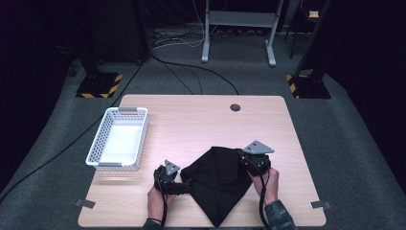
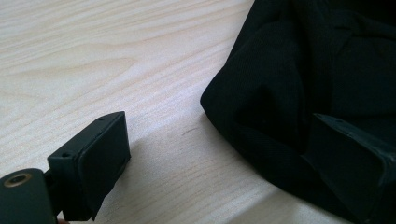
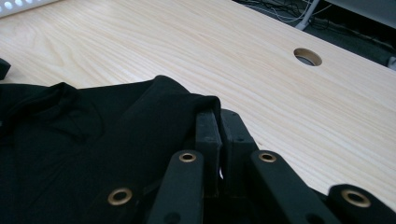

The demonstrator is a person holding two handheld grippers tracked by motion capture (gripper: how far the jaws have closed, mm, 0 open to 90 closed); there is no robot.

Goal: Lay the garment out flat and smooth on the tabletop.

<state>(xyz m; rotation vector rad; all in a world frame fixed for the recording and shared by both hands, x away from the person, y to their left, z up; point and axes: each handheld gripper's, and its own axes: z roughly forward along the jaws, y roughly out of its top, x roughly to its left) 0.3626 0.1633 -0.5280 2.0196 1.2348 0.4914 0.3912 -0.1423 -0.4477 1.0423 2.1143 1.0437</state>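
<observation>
A black cloth (image 1: 218, 184) lies crumpled on the near half of the wooden table (image 1: 201, 120). My right gripper (image 1: 243, 159) is at the cloth's upper right edge. In the right gripper view its jaws (image 3: 219, 119) are shut together with a raised fold of the cloth (image 3: 163, 98) pinched at their tips. My left gripper (image 1: 184, 184) rests low at the cloth's left corner. In the left gripper view the left gripper (image 2: 219, 128) stands open, one jaw over bare wood and the other against the cloth (image 2: 289, 84), whose rounded corner lies between them untouched.
A white perforated basket (image 1: 119, 139) stands empty at the table's left side. A round cable hole (image 1: 235, 107) sits near the far edge. Beyond the table, cables and stand feet (image 1: 238, 48) lie on grey carpet.
</observation>
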